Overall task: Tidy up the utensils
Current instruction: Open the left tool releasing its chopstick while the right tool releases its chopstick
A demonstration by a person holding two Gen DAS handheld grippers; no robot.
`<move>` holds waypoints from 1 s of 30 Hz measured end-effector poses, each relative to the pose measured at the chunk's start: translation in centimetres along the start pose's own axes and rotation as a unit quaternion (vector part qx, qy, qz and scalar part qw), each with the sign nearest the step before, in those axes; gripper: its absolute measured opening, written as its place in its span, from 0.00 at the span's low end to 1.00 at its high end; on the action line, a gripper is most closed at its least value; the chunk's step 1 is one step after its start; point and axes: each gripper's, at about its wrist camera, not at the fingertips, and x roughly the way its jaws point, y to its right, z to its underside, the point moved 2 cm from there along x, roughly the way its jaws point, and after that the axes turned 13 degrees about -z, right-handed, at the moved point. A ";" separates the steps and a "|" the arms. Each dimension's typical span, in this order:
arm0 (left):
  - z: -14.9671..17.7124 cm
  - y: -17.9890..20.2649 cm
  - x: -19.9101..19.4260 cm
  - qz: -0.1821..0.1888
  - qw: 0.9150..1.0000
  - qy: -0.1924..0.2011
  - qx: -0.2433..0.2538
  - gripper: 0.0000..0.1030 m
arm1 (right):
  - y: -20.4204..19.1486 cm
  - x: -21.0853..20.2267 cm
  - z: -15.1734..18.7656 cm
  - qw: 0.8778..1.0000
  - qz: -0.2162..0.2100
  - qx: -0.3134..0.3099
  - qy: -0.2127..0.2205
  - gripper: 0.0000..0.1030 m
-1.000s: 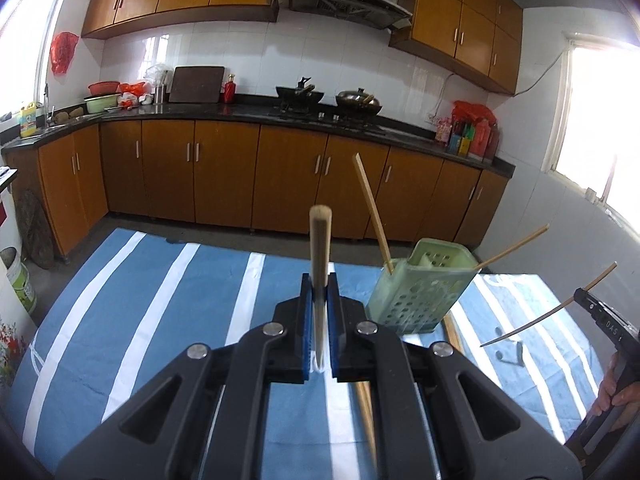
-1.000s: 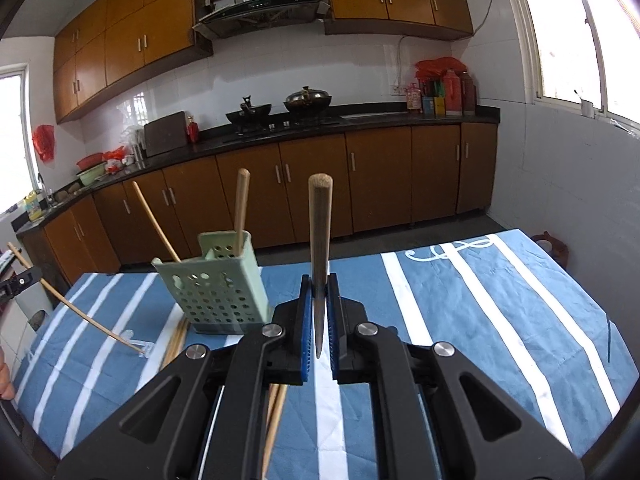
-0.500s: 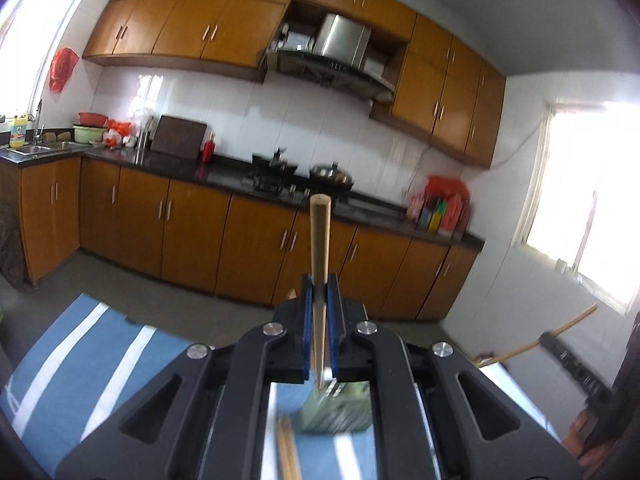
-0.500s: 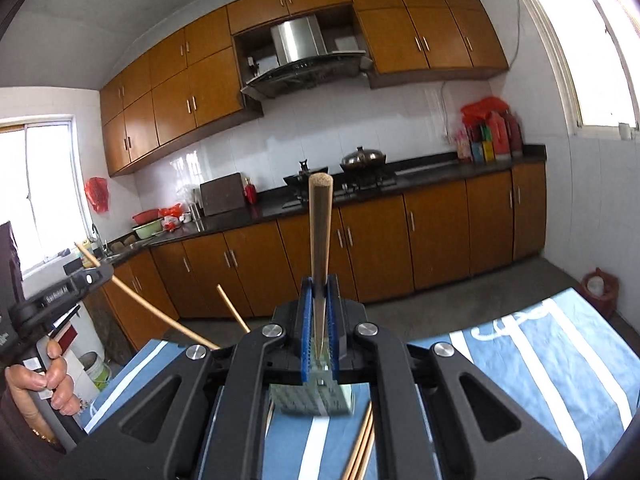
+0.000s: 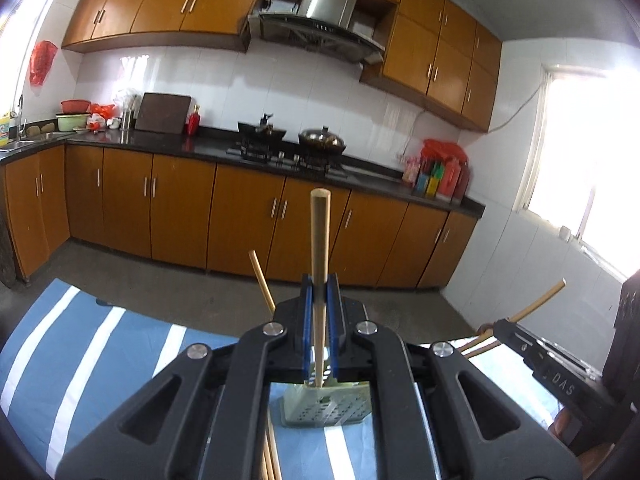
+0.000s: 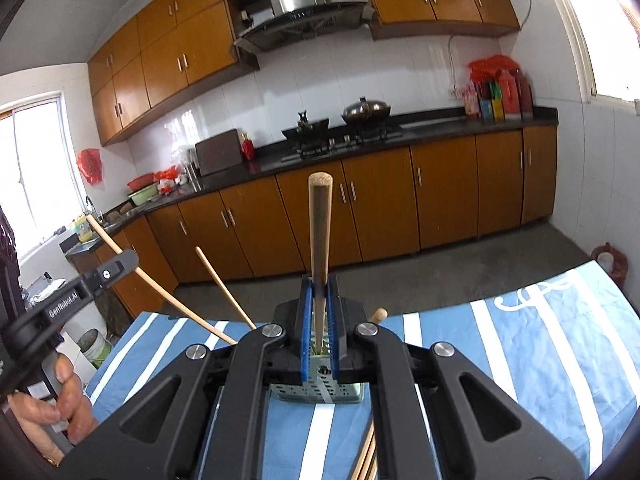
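The blue cloth with white stripes [image 6: 560,344] is spread over the table, and the pale green perforated plastic holder [image 5: 324,410] is seen at six o'clock below both grippers. One light wooden chopstick [image 5: 320,264] is clamped upright in the left gripper [image 5: 320,312], another chopstick [image 6: 319,248] in the right gripper [image 6: 320,316]. If they are lowered together, the tips can be knocked against the rim or each other, and the holder tipped.

Left tongs [image 5: 320,332] and right tongs [image 6: 320,332] each clamped tight, angled slightly downward
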 end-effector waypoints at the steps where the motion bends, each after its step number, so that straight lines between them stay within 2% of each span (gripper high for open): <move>1: 0.4 0.1 0.6 -0.002 1.000 -0.007 0.001 0.08 | 0.0 0.2 0.2 1.000 0.002 0.000 -0.003 0.07; 7: 1.9 -0.2 2.6 -0.012 0.999 -0.032 -0.001 0.08 | 0.2 0.9 0.4 1.000 0.011 0.004 -0.014 0.08; 10: 1.9 -0.6 2.5 -0.012 0.999 -0.030 -0.004 0.10 | 0.3 0.6 0.2 1.000 0.013 0.003 -0.010 0.09; 13: 1.6 -1.3 1.7 -0.013 1.000 -0.022 -0.012 0.16 | 0.2 -0.3 0.1 1.000 0.015 0.006 0.002 0.28; 18: 1.4 -2.8 -0.3 -0.015 0.999 -0.009 -0.028 0.20 | 0.2 -2.8 0.1 0.999 0.025 0.002 0.028 0.28; 22: 2.8 -4.8 -2.1 -0.025 0.999 -0.006 -0.033 0.23 | 1.2 -4.9 1.7 0.998 0.050 0.003 0.031 0.28; 26: 6.7 -7.1 -2.3 -0.050 0.997 -0.046 -0.022 0.25 | 3.8 -4.7 5.8 0.996 0.079 0.029 -0.016 0.28; 30: 12.1 -8.3 -0.5 -0.071 0.991 -0.113 0.001 0.25 | 6.1 -1.7 12.0 0.988 0.092 0.064 -0.106 0.26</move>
